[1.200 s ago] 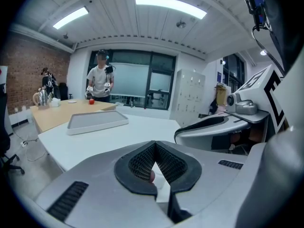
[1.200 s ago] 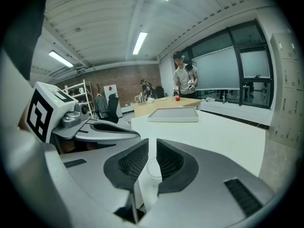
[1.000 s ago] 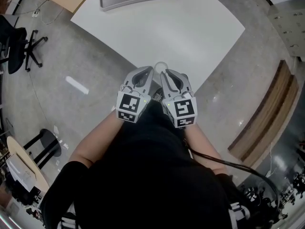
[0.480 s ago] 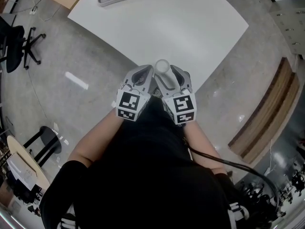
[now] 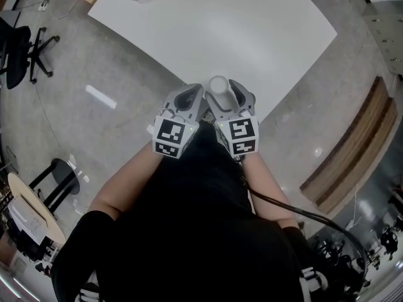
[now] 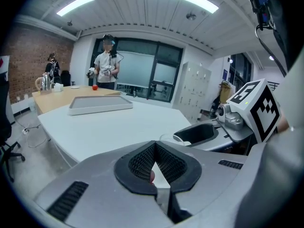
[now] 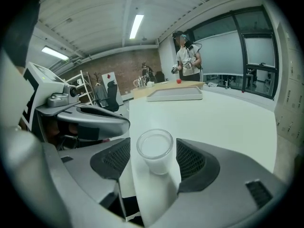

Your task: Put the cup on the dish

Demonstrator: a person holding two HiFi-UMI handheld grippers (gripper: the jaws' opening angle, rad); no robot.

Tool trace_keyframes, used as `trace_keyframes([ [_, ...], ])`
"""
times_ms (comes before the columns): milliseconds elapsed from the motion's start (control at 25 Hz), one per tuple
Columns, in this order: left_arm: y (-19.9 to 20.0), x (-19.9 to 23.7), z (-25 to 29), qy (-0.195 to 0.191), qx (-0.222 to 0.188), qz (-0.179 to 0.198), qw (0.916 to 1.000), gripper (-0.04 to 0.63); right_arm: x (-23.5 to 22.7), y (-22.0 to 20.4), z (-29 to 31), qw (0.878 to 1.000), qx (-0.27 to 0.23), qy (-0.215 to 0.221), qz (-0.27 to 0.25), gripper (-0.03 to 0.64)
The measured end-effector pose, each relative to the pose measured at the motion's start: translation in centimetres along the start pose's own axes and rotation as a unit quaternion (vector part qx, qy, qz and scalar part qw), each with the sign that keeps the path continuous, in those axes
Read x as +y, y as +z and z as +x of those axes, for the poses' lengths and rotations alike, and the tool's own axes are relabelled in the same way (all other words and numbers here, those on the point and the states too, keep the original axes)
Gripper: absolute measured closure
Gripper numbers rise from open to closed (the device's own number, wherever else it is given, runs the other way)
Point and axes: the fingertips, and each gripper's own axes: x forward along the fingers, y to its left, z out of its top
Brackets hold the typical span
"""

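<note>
The small frosted white cup [image 7: 155,150] stands at the near corner of the white table [image 5: 252,36], loose between the jaws of the right gripper [image 7: 153,141], which have just been opening. The left gripper [image 6: 154,148] is pinched closed, empty.

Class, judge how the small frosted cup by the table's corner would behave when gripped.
The cup looks smooth and frosted, so probably rigid yet slippery. Small, narrow and upright near the table edge, it may tip off if nudged.
</note>
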Motion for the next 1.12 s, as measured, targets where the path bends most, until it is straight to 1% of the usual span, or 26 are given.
trace_keyframes([
  [200, -0.6, 0.8, 0.4, 0.003, 0.005, -0.007, 1.0, 0.597, -0.4, -1.1, 1.5, 1.0, 0.02, -0.009, -0.007, 0.36],
  [480, -1.4, 1.9, 1.3, 0.001, 0.016, -0.015, 0.9998, 0.597, -0.6, -1.3, 3.5, 0.999, 0.032, -0.011, -0.014, 0.36],
  [680, -1.5, 2.4, 1.9, 0.002, 0.015, -0.017, 0.9997, 0.597, -0.6, -1.0, 4.0, 0.999, 0.026, -0.013, -0.024, 0.36],
  [1120, -1.5, 2.4, 1.4, 0.014, 0.01, -0.025, 0.9995, 0.597, -0.7, -0.3, 4.1, 0.999, 0.023, -0.014, -0.043, 0.362],
])
